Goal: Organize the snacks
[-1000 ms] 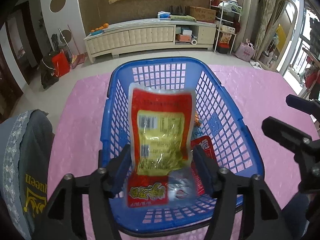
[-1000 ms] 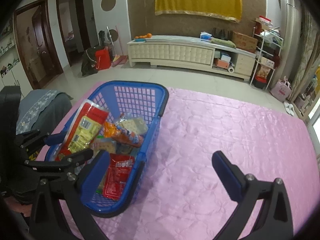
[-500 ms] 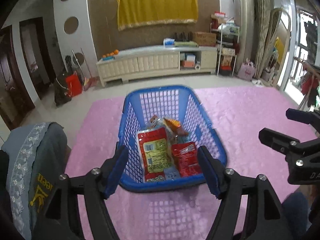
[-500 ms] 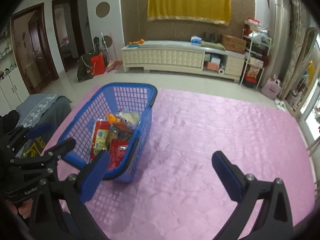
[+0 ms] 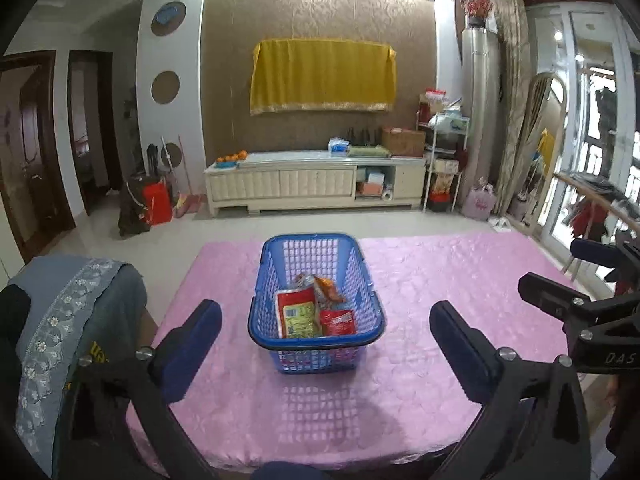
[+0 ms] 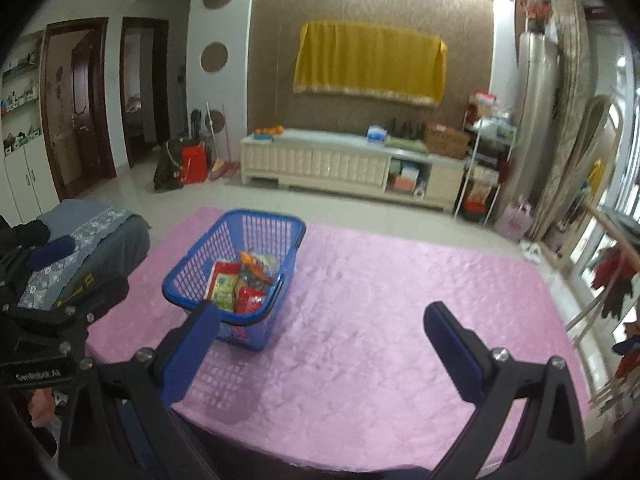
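A blue plastic basket (image 5: 362, 268) stands on the pink tablecloth (image 5: 440, 280). Inside lie several snack packets: a red and yellow packet (image 5: 298, 314), a small red packet (image 5: 338, 321) and an orange one (image 5: 326, 286) behind them. The basket also shows in the right wrist view (image 6: 192, 266), left of centre. My left gripper (image 5: 325, 344) is open and empty, well back from the basket and above the table's near edge. My right gripper (image 6: 320, 338) is open and empty, to the right of the basket over the bare cloth.
A chair draped with a grey embroidered cloth (image 5: 64, 320) stands at the table's left. The right gripper's body (image 5: 580, 312) shows at the right edge of the left view. A white TV cabinet (image 5: 316, 184) lines the far wall.
My left gripper let go of the red and yellow packet, which now lies in the basket. Both grippers have pulled back and up, away from the basket.
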